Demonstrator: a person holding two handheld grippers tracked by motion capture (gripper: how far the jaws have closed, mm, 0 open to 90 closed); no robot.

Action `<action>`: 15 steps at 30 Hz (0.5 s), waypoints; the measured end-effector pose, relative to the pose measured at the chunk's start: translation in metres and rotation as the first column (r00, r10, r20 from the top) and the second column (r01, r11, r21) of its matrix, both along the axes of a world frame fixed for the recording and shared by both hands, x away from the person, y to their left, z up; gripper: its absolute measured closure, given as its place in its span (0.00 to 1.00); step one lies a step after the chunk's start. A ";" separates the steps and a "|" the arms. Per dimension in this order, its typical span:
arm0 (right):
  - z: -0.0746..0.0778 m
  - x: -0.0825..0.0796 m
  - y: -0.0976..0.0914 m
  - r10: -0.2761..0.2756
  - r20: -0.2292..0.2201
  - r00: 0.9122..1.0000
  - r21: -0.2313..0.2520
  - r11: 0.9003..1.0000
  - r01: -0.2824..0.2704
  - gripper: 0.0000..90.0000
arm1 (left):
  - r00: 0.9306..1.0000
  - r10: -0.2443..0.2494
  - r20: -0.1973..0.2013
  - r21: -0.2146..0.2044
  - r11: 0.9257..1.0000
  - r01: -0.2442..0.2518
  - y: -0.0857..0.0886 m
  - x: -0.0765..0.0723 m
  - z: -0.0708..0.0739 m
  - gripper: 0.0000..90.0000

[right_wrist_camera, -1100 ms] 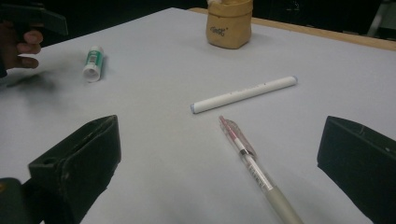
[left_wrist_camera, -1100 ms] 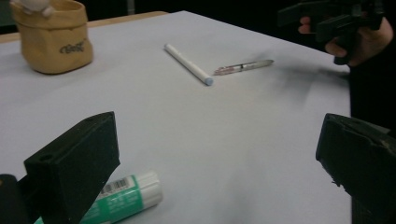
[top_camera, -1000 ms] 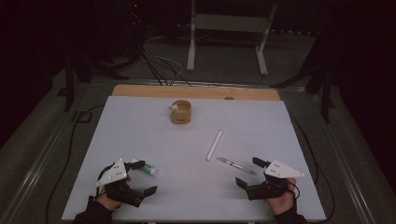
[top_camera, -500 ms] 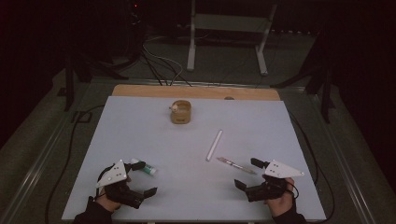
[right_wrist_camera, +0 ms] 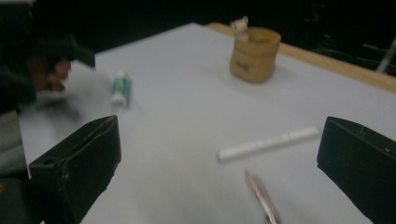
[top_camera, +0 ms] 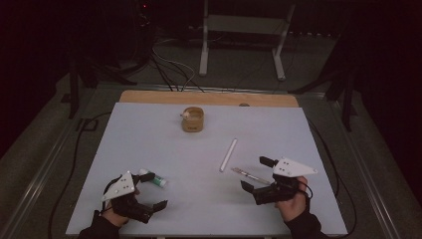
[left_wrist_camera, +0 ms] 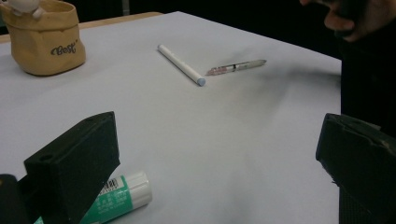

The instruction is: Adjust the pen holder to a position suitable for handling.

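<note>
My left gripper (top_camera: 152, 191) rests open near the table's front left edge. A green-and-white glue stick (top_camera: 154, 178) lies just beyond it and partly behind its left jaw (left_wrist_camera: 122, 193). My right gripper (top_camera: 255, 173) is open at the front right. A thin clear pen (top_camera: 250, 175) lies between its jaws (right_wrist_camera: 261, 193), and I cannot tell if they touch it. A white marker (top_camera: 229, 154) lies just past the pen (left_wrist_camera: 180, 64) (right_wrist_camera: 268, 143). Neither gripper holds anything.
A small tan fabric pouch (top_camera: 192, 119) with a white figure inside stands at the back centre (left_wrist_camera: 44, 44) (right_wrist_camera: 254, 53). A wooden strip (top_camera: 209, 97) edges the table's far side. Cables and a metal stand are on the floor behind.
The right gripper has edged slightly left, nearer the clear pen. The left gripper and all the objects have stayed about where they were.
</note>
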State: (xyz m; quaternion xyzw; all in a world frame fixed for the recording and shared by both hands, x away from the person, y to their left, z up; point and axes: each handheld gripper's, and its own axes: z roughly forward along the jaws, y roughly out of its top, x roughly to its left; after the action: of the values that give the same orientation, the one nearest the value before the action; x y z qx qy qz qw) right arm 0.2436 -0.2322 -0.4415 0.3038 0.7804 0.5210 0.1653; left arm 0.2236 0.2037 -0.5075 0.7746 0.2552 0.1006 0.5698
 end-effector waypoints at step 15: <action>0.043 0.062 0.036 0.000 0.002 1.000 0.052 0.999 0.000 0.00 | 1.000 -0.003 -0.004 -0.005 1.000 0.003 0.001 0.001 0.000 0.00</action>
State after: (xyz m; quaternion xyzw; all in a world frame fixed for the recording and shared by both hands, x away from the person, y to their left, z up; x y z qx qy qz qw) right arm 0.3056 -0.1964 -0.3983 0.3075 0.7665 0.5412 0.1581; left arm 0.2247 0.2046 -0.5079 0.7738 0.2553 0.0974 0.5715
